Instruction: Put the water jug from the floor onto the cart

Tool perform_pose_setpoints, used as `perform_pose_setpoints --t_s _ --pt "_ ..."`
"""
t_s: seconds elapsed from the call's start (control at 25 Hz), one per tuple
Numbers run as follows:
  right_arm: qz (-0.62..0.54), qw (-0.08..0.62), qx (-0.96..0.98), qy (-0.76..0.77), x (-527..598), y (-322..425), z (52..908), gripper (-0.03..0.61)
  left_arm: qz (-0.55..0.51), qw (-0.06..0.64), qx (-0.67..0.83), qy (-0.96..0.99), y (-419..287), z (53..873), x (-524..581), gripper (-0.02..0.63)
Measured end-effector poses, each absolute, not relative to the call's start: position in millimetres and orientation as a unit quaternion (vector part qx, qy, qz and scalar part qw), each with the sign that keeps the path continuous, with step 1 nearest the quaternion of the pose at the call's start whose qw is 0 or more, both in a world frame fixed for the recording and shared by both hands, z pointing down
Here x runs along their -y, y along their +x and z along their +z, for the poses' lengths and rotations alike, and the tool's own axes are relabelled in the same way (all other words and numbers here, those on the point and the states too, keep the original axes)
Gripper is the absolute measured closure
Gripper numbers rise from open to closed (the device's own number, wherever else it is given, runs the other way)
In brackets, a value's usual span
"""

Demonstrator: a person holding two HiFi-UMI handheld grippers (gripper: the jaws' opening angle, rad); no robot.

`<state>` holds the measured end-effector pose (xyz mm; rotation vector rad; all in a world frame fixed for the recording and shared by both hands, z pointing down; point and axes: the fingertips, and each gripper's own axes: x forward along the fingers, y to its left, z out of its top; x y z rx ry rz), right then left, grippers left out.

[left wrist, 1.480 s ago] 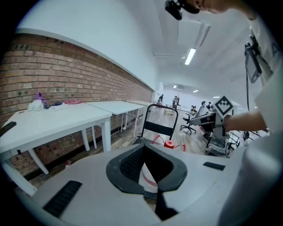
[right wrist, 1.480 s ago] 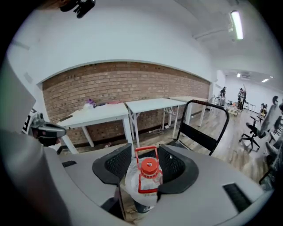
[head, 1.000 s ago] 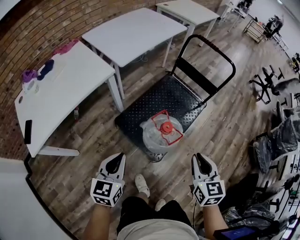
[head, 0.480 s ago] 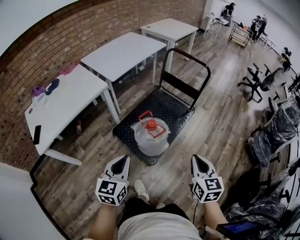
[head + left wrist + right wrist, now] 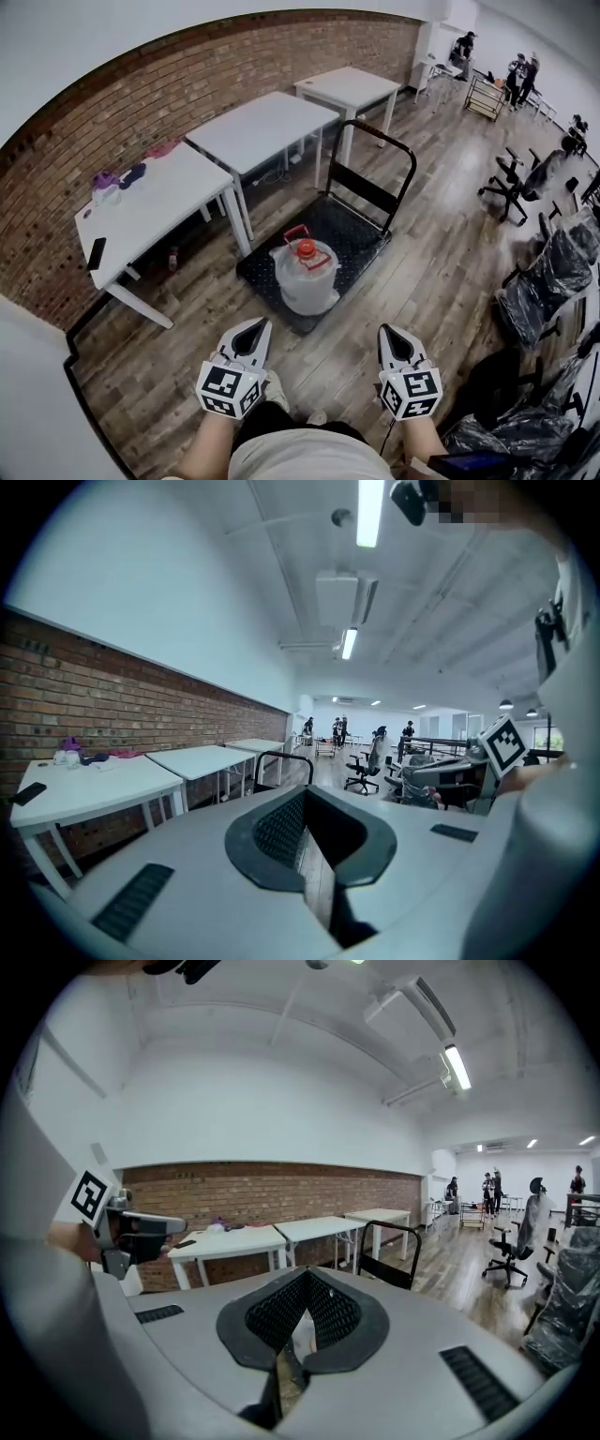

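Observation:
The clear water jug with its red cap and red handle stands upright near the front of the black cart, whose push handle rises at the far end. Both grippers hang low in the head view, well short of the cart and apart from the jug. My left gripper is shut and holds nothing; its own view looks over its jaws at the cart handle. My right gripper is shut and empty too. A sliver of the jug shows below its jaws.
Three white tables line the brick wall to the left of the cart; the nearest carries a phone and small items. Office chairs and black-wrapped chairs stand on the right. People stand far back.
The head view has risen and drawn back from the cart, so the jug looks smaller and farther off. Both grippers have come back with it, empty. The jug stays on the cart.

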<state>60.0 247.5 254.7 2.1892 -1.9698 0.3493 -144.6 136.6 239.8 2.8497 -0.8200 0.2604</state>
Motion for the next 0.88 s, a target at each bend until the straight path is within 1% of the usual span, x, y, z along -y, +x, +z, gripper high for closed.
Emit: perform_pose_setpoints --t_s 0.24,0.52,0.72,0.88 --pt "0.070 0.121 0.654 0.744 -261.2 48.7 233.2 0.577 0.088 0.080 0.263 0.957 -160.9 247.0 -153.4 0.615" --pt "0.070 0.102 0.666 0.736 -235.8 11.4 213.4 0.577 0.068 0.079 0.277 0.955 -208.4 229.5 -139.0 0.615" --pt "0.072 0.109 0.671 0.730 -214.1 -31.9 212.0 0.577 0.061 0.095 0.298 0.948 -264.1 230.4 -113.9 0.615" --pt "0.077 0.118 0.670 0.729 -208.5 -48.5 215.1 0.577 0.058 0.086 0.303 0.947 -281.8 230.7 -102.2 0.615"
